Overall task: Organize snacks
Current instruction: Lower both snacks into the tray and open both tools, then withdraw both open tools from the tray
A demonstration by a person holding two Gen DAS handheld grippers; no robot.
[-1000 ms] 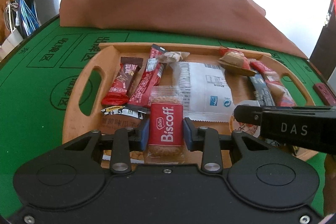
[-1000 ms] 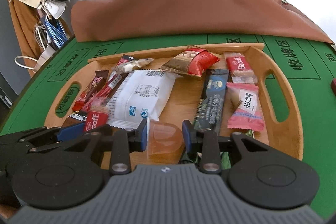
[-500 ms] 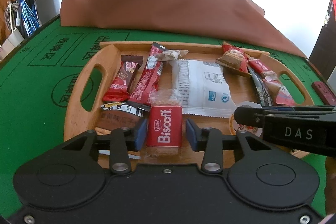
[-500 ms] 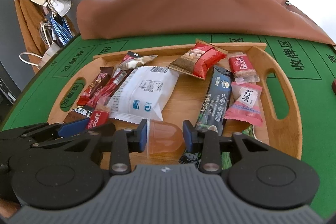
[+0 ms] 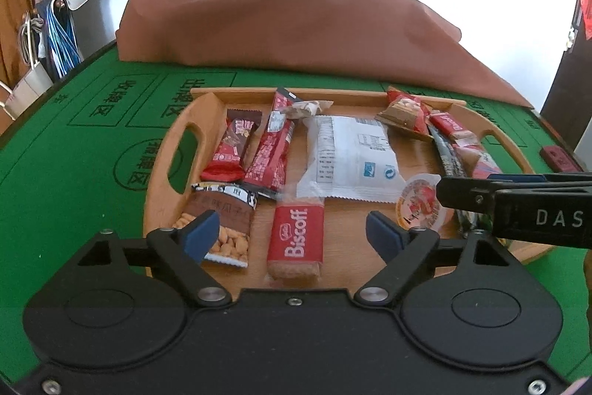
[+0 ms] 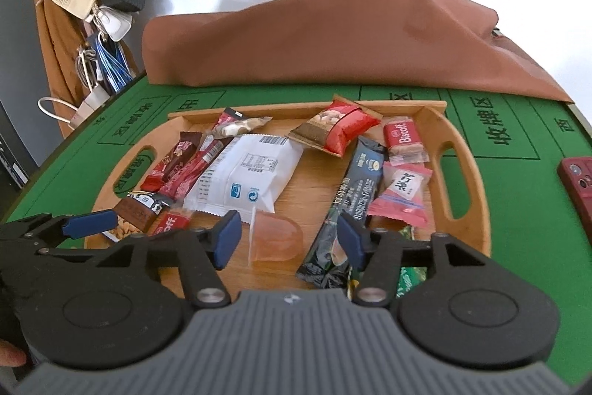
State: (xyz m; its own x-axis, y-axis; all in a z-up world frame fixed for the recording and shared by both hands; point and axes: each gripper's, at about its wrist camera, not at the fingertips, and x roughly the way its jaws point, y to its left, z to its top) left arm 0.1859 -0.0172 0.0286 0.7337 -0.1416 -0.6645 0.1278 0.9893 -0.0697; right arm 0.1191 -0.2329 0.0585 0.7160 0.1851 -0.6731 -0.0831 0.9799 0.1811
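A wooden tray on the green table holds several snack packs. My left gripper is open above the tray's near edge, and a red Biscoff pack lies on the tray between its fingers. My right gripper is open, and a clear orange jelly cup sits on the tray between its fingers. The jelly cup also shows in the left wrist view, beside the right gripper's finger. A white pack lies mid-tray.
A peanut pack, red bars, a dark stick pack, a pink candy pack and a second Biscoff pack fill the tray. A brown cloth lies behind it. A dark red phone lies at right.
Both grippers have opened. The left let go of the Biscoff pack and the right let go of the jelly cup; both now rest on the tray. Both grippers rose and drew back slightly.
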